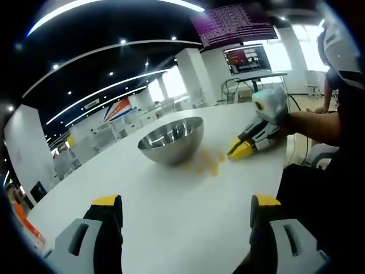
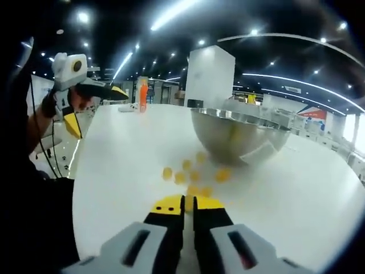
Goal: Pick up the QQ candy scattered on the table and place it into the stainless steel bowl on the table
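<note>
Left tool [image 1: 185, 208]: jaws spread wide apart, yellow tips up from the bottom of the left gripper view, nothing between them, held level above the bench [image 1: 171, 217]. Same tool seen at far left of the right gripper view, raised, gripped by a gloved hand [image 2: 52, 104].

Right tool [image 2: 189, 205]: jaws nearly together, narrow gap, yellow tips low at the bench surface; can't tell if anything is pinched. In the left gripper view it sits tip-down at right, a hand [image 1: 280, 127] and forearm behind it.
</note>
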